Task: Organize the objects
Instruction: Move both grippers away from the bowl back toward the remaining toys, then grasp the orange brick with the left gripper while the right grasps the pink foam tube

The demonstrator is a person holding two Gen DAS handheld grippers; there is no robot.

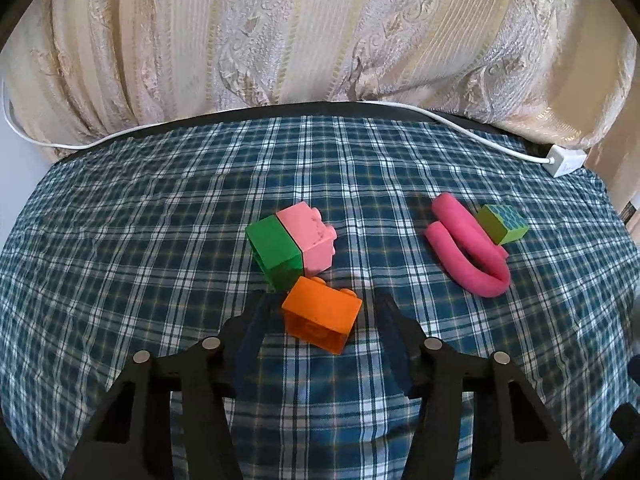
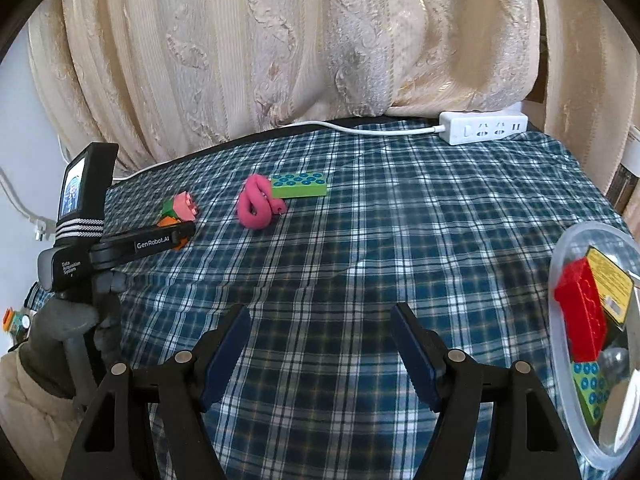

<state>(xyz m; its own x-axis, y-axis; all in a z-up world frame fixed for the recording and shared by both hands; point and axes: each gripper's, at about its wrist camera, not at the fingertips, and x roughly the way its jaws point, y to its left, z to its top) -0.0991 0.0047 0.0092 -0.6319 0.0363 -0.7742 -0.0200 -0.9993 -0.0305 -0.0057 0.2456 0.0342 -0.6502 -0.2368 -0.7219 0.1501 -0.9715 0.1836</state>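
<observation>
An orange brick (image 1: 321,314) lies on the plaid cloth between the fingers of my left gripper (image 1: 324,304). The jaws stand open around it, with a gap showing on the right side. Just beyond it a green brick (image 1: 274,254) and a pink brick (image 1: 310,240) are joined together. Further right lie a bent pink foam tube (image 1: 466,250) and a green block with blue dots (image 1: 503,224). My right gripper (image 2: 320,328) hangs open over bare cloth, holding nothing. The right wrist view also shows the left gripper (image 2: 160,242), held in a grey gloved hand (image 2: 68,320).
A clear plastic container (image 2: 592,229) at the right edge holds a red brick (image 2: 580,312), a green dotted block (image 2: 592,388) and other items. A white power strip (image 2: 480,128) with its cable lies at the table's far edge, and a cream curtain (image 2: 300,40) hangs behind.
</observation>
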